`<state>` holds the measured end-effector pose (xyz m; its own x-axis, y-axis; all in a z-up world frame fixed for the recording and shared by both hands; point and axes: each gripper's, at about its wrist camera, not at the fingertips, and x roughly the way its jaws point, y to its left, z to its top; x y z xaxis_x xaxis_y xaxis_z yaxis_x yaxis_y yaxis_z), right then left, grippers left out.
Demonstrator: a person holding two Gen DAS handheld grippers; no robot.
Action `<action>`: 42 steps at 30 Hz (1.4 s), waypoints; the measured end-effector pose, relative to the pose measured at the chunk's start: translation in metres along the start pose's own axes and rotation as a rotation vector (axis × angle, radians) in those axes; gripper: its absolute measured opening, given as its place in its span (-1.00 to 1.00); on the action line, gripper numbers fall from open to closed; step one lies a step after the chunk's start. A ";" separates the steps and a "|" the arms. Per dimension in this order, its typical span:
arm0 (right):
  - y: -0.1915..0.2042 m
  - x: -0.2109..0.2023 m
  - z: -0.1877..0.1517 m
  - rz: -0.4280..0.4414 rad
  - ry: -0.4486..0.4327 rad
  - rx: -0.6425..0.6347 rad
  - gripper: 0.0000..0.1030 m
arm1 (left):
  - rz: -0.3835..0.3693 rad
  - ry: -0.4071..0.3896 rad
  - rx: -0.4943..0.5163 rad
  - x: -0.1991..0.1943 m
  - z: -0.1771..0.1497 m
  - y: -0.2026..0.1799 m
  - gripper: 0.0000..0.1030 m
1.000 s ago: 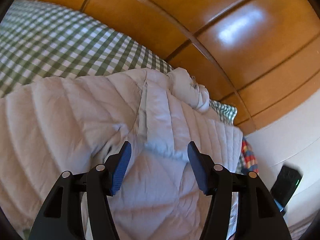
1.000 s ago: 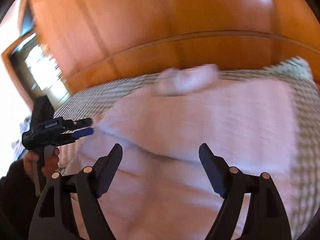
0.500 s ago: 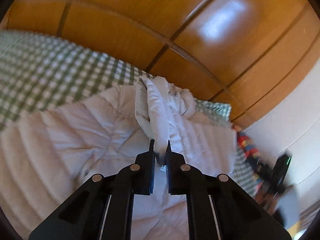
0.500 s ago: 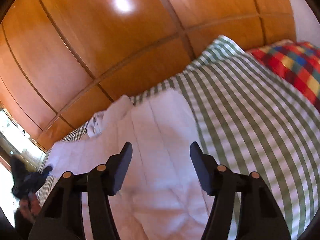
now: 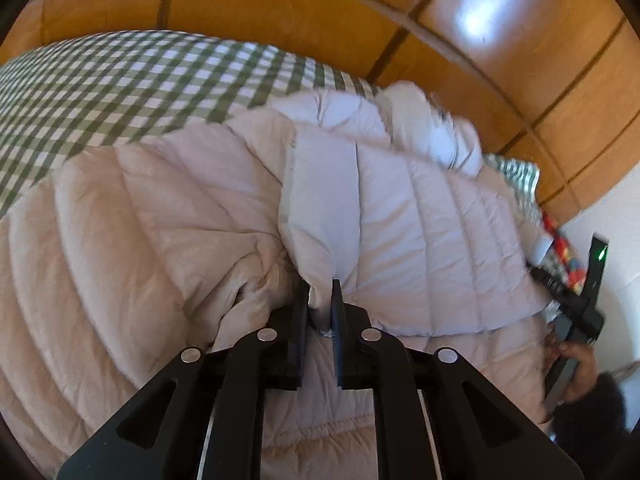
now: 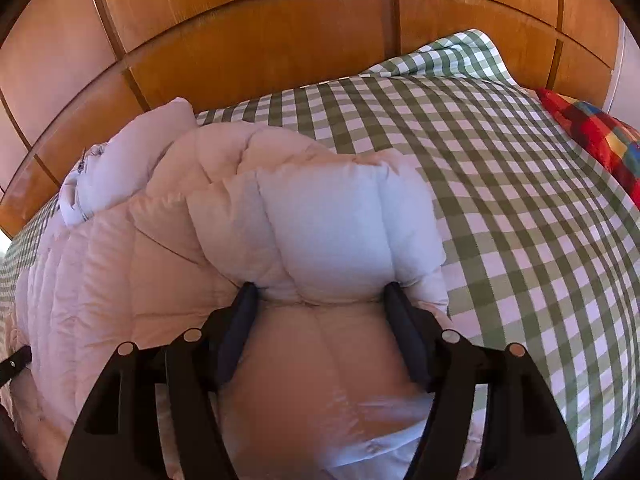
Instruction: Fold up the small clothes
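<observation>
Bare checked bedspread (image 6: pixel 520 220) beside jacket (image 6: pixel 328 224)

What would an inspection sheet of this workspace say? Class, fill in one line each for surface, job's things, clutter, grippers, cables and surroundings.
Surface: bed under a green checked cover.
Job's things: pale quilted puffer jacket spread on the bed, partly bunched.
Clutter: multicoloured patchwork cushion at the bed's edge.
Grippers: left gripper shut on a pinched jacket fold; right gripper with its jaws opening, straddling a puffy jacket section, fingers against its sides.
Cables: nothing seen.
Surroundings: glossy wooden panelling behind the bed; white wall to one side.
</observation>
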<state>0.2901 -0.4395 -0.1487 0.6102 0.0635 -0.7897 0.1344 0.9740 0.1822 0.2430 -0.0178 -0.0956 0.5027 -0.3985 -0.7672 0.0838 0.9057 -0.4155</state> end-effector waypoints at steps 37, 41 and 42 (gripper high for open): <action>0.181 -0.079 -0.158 0.204 -0.053 -0.359 0.69 | 0.043 -0.367 -1.043 -0.215 -0.217 0.273 -0.64; 0.183 -0.077 -0.160 0.192 -0.042 -0.361 0.72 | 0.022 -0.381 -1.022 -0.212 -0.209 0.273 -0.64; 0.183 -0.077 -0.160 0.192 -0.040 -0.358 0.73 | 0.027 -0.385 -1.026 -0.210 -0.207 0.273 -0.64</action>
<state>0.1429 -0.2317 -0.1485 0.6287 0.2502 -0.7363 -0.2613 0.9597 0.1030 -0.0176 0.2838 -0.1487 0.7435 -0.1473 -0.6523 -0.5976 0.2914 -0.7470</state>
